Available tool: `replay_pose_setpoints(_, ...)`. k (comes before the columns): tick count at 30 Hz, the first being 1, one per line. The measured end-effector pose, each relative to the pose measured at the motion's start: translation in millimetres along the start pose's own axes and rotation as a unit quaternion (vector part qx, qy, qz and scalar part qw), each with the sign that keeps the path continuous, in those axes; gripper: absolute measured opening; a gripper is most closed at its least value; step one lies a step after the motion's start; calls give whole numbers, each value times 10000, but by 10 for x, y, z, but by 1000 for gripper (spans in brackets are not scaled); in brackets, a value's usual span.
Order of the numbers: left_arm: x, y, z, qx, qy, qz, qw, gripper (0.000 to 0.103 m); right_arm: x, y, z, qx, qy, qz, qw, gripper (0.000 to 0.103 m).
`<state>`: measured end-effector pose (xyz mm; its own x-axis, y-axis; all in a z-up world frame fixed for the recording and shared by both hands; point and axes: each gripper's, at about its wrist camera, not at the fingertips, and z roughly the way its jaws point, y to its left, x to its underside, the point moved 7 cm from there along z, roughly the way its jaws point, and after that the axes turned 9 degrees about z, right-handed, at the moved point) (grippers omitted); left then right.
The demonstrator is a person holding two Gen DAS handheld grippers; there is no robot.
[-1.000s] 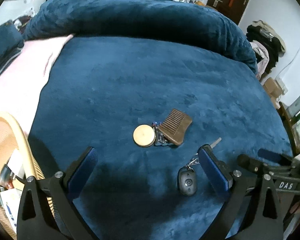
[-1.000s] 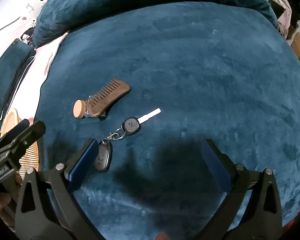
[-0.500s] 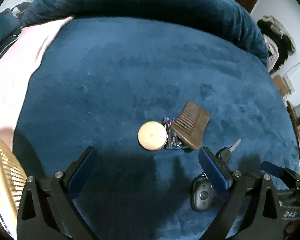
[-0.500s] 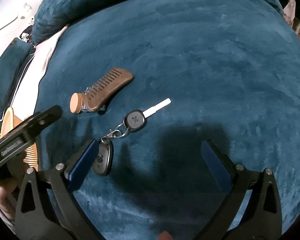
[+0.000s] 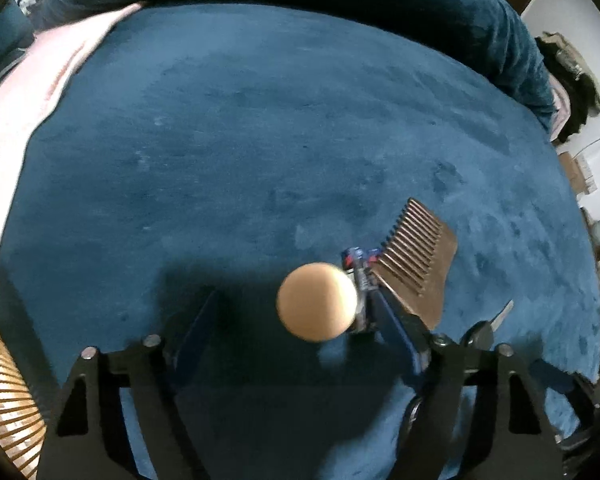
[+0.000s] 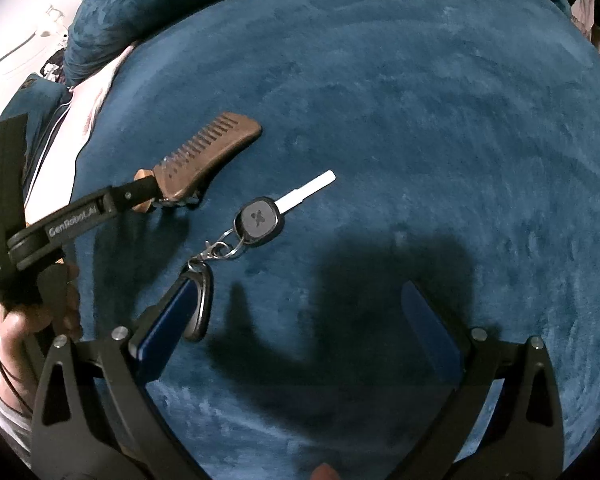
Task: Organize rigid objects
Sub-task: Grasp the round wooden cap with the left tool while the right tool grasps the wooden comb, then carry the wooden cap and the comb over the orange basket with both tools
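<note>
Compared with half a second ago, the left gripper point(image 5: 288, 320) has come lower and nearer the wooden-capped bottle point(image 5: 318, 301), which now lies between its spread fingers, close to the right finger; contact cannot be told. The wooden comb point(image 5: 422, 264) leans on the bottle's far-right side on the blue bed cover point(image 5: 260, 140). The right gripper point(image 6: 296, 320), jaws spread, hovers as before; the key fob point(image 6: 200, 300) lies just beside its left finger, the car key point(image 6: 260, 222) farther out.
</note>
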<state>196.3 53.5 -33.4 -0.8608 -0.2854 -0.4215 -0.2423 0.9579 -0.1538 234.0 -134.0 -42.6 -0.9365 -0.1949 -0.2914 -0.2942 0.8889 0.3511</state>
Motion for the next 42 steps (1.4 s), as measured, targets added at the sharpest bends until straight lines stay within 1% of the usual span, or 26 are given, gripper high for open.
replay_pose_setpoints(1, -14, -12, 8, 155, -31, -21, 9999, 53, 4, -4, 2, 0, 7, -4, 10000, 102)
replay_pose_setpoints(2, -19, -38, -13, 255, -67, -30, 9996, 40, 12, 0, 5, -7, 9, -12, 10000, 102)
replay_pose_setpoints(3, -22, -34, -37, 306, -100, -79, 9995, 40, 13, 4, 3, -21, 2, -28, 10000, 102)
replay_pose_setpoints(4, -21, -7, -53, 257, -111, -106, 9996, 40, 5, 22, 9, -25, -4, -35, 10000, 102)
replay_pose_setpoints(6, -5, 61, -108, 81, -86, -179, 9998, 40, -1, 39, 1, -64, -24, -52, 10000, 102)
replay_pose_setpoints(9, 18, 210, -226, -102, -121, -434, 9989, 40, -59, 126, 25, -124, -59, -63, 9999, 101)
replay_pose_setpoints(11, 17, 332, -302, -154, -178, -631, 9977, 40, -126, 204, 29, -165, -119, -65, 9998, 96)
replay_pose_setpoints(12, 23, 383, -340, -161, -209, -731, 9970, 40, -190, 263, 35, -199, -152, -71, 9997, 96)
replay_pose_setpoints(15, 28, 452, -409, -142, -278, -858, 9958, 40, -373, 460, 97, -269, -206, -38, 9994, 93)
replay_pose_setpoints(17, -1, 459, -429, -128, -326, -872, 9956, 40, -498, 590, 188, -317, -137, 41, 9994, 92)
replay_pose_setpoints(19, -29, 449, -455, -113, -361, -823, 9959, 40, -581, 704, 317, -349, 46, 229, 9991, 90)
replay_pose_setpoints(20, -35, 450, -465, -110, -384, -796, 9960, 40, -609, 741, 378, -324, 144, 347, 9988, 87)
replay_pose_setpoints(22, -76, 429, -512, -135, -446, -749, 9961, 40, -655, 793, 503, -161, 302, 592, 9977, 86)
replay_pose_setpoints(23, -84, 439, -544, -137, -471, -739, 9961, 40, -673, 817, 545, -35, 309, 658, 9973, 86)
replay_pose_setpoints(26, -106, 457, -641, -163, -564, -731, 9956, 40, -756, 932, 644, 357, 230, 696, 9967, 85)
replay_pose_setpoints(28, -115, 481, -701, -200, -622, -709, 9953, 40, -753, 947, 756, 661, 333, 721, 9946, 85)
replay_pose_setpoints(30, -100, 509, -730, -218, -621, -716, 9953, 40, -698, 911, 875, 831, 528, 777, 9921, 66)
replay_pose_setpoints(31, -91, 529, -737, -201, -616, -742, 9951, 40, -690, 884, 865, 887, 470, 728, 9923, 61)
replay_pose_setpoints(32, -80, 535, -743, -197, -611, -757, 9951, 40, -682, 871, 828, 883, 411, 654, 9931, 52)
replay_pose_setpoints(33, -76, 537, -747, -193, -610, -772, 9950, 40, -666, 855, 785, 806, 378, 597, 9942, 50)
replay_pose_setpoints(36, -53, 512, -791, -144, -660, -764, 9948, 40, -583, 767, 612, 441, 347, 600, 9966, 50)
replay_pose_setpoints(40, 22, 455, -856, -169, -686, -668, 9953, 40, -422, 649, 349, 154, 278, 523, 9981, 50)
replay_pose_setpoints(42, 91, 431, -887, -204, -674, -608, 9957, 40, -314, 592, 241, 87, 269, 515, 9983, 50)
